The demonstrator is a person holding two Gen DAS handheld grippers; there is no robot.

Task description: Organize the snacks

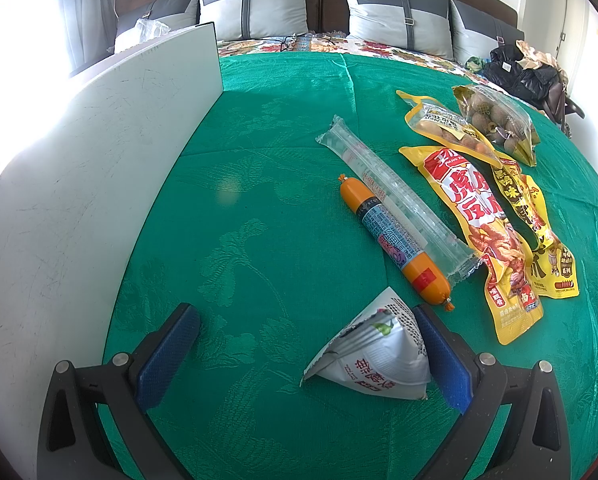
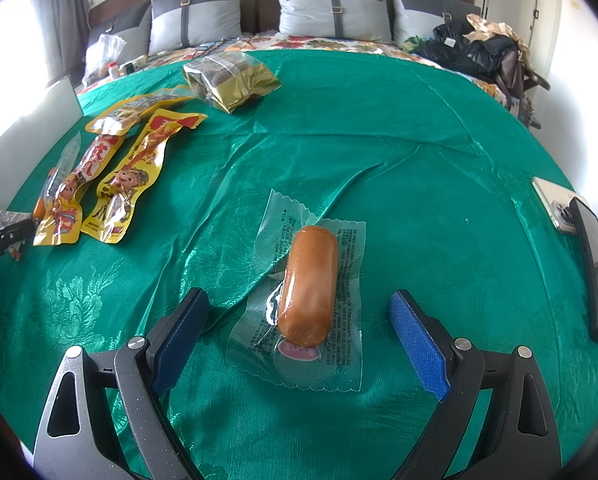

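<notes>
Green floral-patterned satin cloth (image 2: 399, 128) covers the bed where the snacks lie, with grey two-tone pillows (image 2: 335, 12) lined along the dark headboard behind. From my left gripper (image 1: 307, 356), jaws spread wide, I see a white triangular snack pouch with red lettering (image 1: 373, 354) lying against the inner face of my right-hand blue pad (image 1: 443, 360), while the other pad stands clear of it. Only this view shows the tall white panel (image 1: 99, 184) rising at the left edge of the cloth, and the orange sausage stick with a blue label (image 1: 395, 240) lying just beside a long clear plastic tube packet (image 1: 399, 200); both run diagonally, far ends up-left, near ends down-right. Beyond them the yellow vacuum-sealed meat packets with red print (image 1: 483, 232) follow much the same slant, and a clear bag of brown round snacks (image 1: 499, 120) lies farthest back. My right gripper (image 2: 299, 332), jaws also spread and touching nothing, straddles a plump orange sausage in a clear crinkle-edged wrapper (image 2: 309, 284), its long axis pointing almost straight away from me, tilted slightly right. Only this view shows two phones (image 2: 595, 264) at the right edge, one partly covering the other. The wrapper's small print is too fine to read, and the pouch shows here only as a sliver at the left edge.
</notes>
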